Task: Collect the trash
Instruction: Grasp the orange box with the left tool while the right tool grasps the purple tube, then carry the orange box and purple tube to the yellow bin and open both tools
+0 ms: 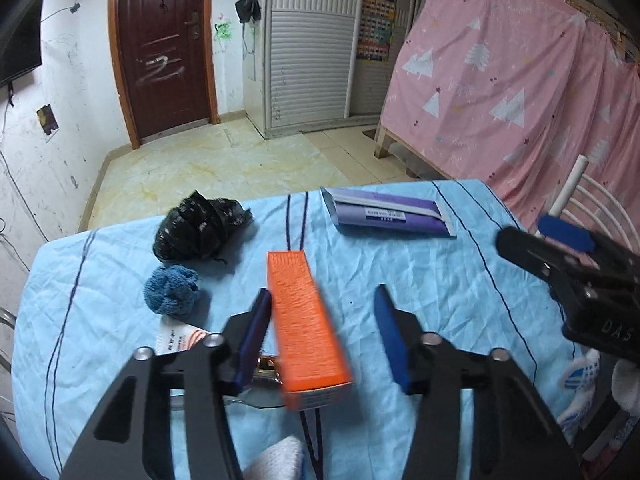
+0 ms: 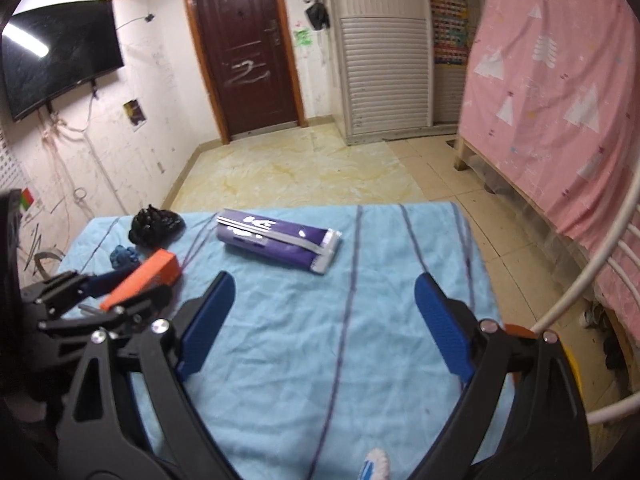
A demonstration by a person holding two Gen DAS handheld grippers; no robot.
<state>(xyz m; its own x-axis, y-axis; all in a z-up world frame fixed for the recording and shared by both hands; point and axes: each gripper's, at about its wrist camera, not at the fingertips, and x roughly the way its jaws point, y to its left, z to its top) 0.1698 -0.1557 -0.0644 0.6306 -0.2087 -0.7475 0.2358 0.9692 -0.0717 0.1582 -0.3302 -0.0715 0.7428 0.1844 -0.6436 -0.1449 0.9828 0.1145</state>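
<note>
Centre of the left wrist view: the left gripper (image 1: 323, 292) is straddling an orange box (image 1: 304, 320), which is lying lengthwise on the blue tablecloth (image 1: 440, 280) with its long axis running along the fingers, so that the 2 jaws are facing its narrow sides. The left-hand pad (image 1: 256, 320) is resting against the box while the other pad is standing clear of it, so the jaws are apart and are not yet clamping; the box is showing motion blur, and whether it is being nudged cannot be told. Left of the box, a crumpled black bag (image 1: 200, 226) and a ball of blue cloth (image 1: 172, 290) are lying just beside each other, and a white-and-orange wrapper (image 1: 180, 338) is peeking out from under the left finger; these are probably waiting their turn as further trash. Toward the upper centre of the right wrist view, a purple package (image 2: 280, 246) is lying near the far edge of the table, well apart from the box. The right gripper (image 2: 325, 280) is hovering over bare cloth in the lower middle of that view with its jaws wide apart and nothing between them, apparently being kept free for the next pickup, with the purple package lying straight ahead of it. No bin is showing in either view.
</note>
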